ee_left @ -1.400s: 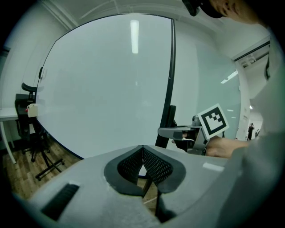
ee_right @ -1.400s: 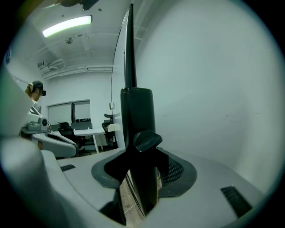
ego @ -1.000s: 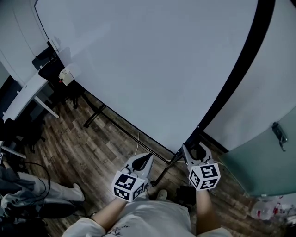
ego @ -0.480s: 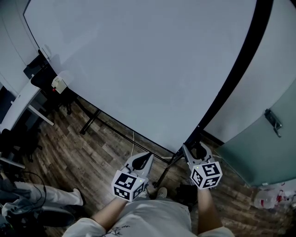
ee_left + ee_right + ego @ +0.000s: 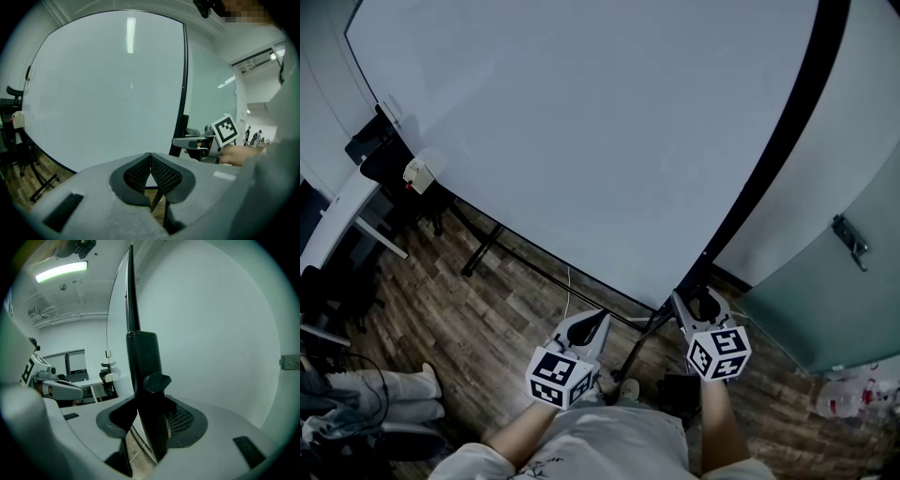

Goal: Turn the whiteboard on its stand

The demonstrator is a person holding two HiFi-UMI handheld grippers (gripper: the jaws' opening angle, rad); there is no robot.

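The right claw (image 5: 695,302) pinches the stand post (image 5: 143,366) of the whiteboard (image 5: 581,131); the left claw (image 5: 150,157) is pressed together, empty — a one-sided pull may slip or tip it.

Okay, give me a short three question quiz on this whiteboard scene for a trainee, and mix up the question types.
1. True or false: the left hand-held gripper is shut with nothing between its jaws.
2. Multiple choice: the right hand-held gripper is closed on: A) the black stand post at the whiteboard edge; B) a chair arm; C) a door handle.
3. Short answer: what is the floor under the stand made of, by its look?

Key: 1 true. 2 A. 3 wood planks.
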